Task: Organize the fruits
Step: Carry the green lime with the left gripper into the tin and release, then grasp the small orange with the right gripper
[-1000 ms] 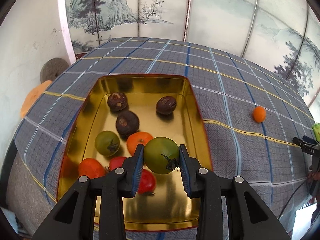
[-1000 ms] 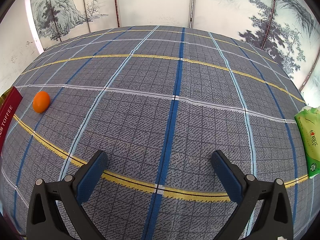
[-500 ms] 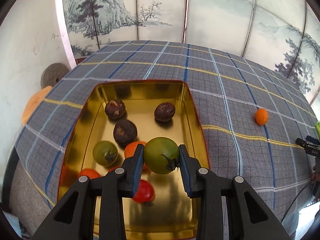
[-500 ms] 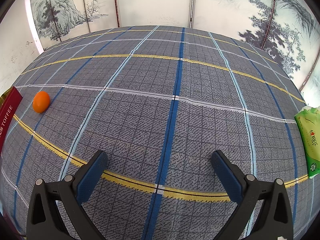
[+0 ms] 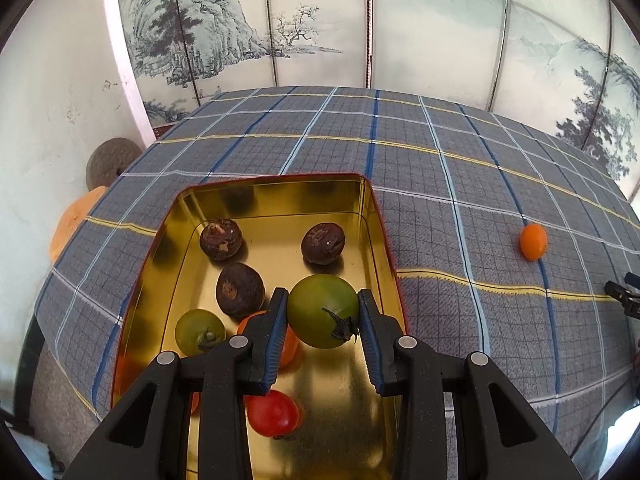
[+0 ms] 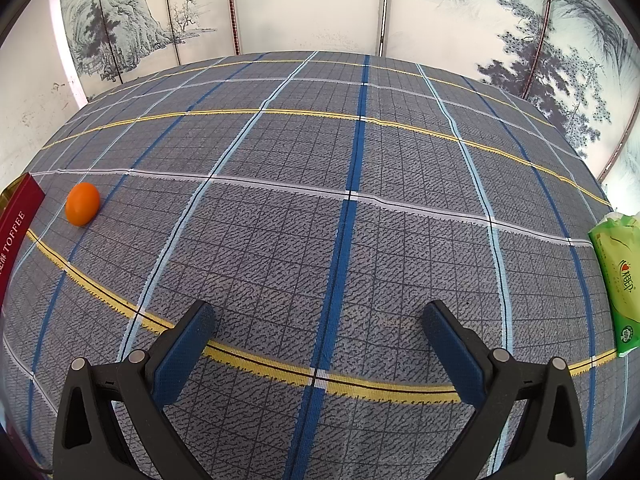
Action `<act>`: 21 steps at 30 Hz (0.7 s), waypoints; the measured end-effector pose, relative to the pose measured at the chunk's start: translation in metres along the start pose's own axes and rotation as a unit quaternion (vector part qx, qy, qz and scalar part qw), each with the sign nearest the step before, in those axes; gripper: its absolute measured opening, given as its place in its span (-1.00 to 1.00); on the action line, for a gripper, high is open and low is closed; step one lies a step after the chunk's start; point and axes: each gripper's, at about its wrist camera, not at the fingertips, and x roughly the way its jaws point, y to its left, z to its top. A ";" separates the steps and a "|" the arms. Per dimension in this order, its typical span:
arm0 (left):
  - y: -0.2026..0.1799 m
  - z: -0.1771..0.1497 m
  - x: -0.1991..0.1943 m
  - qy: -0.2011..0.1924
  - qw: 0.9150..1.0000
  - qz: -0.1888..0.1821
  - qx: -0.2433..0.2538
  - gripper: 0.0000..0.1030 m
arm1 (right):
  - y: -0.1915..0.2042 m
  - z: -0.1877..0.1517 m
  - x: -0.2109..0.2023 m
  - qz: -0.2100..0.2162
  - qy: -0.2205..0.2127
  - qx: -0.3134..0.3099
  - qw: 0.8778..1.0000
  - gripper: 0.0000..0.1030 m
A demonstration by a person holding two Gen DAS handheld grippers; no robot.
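Left gripper (image 5: 323, 314): closed on a large green tomato (image 5: 322, 310), blue pads pressed against both its sides, stem end turned toward the camera. Tomato is held above the gold tin (image 5: 372, 216), over its near right part; whether it touches the tin floor cannot be told.

Inside the tin, outward from the gripper: an orange fruit (image 5: 289, 347) just behind the left finger, partly hidden by it; a red tomato (image 5: 273, 413) below, between the finger bases; a smaller green tomato (image 5: 199, 330) to the left; three dark brown wrinkled fruits farther back, one (image 5: 240, 289) mid-left, one (image 5: 221, 239) at the back left, one (image 5: 323, 240) at the back right. None of the three touch each other.

Tin sits on the table, on a grey plaid cloth (image 5: 440, 184). One small orange fruit (image 5: 533, 241) lies alone on the cloth, well to the right of the tin.

Right gripper (image 6: 320, 318): fingers spread wide, nothing between them, low over the cloth. Same orange fruit (image 6: 82, 203) appears far left, near the tin's red outer wall (image 6: 16, 220) printed "TOFFEE". Green tissue pack (image 6: 618, 276) at the right edge.
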 end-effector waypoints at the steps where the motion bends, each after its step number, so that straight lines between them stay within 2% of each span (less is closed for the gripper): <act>1: -0.001 0.001 0.001 0.001 1.000 0.001 0.000 -0.30 | 0.000 0.000 0.000 0.000 0.000 0.000 1.000 1.00; 15: 0.002 0.001 0.008 0.009 1.000 0.016 -0.002 -0.25 | 0.000 0.000 0.000 0.000 0.001 0.001 1.000 1.00; 17: 0.001 0.002 0.006 0.003 1.000 0.025 0.000 -0.08 | 0.000 0.000 0.000 -0.001 0.001 0.001 1.000 1.00; 19: 0.001 0.003 0.002 -0.010 0.999 0.036 0.002 0.24 | 0.000 0.000 0.000 -0.001 0.001 0.002 1.000 1.00; 21: 0.001 0.003 -0.003 -0.025 0.999 0.044 0.005 0.31 | 0.000 0.000 0.000 -0.001 0.001 0.002 1.000 1.00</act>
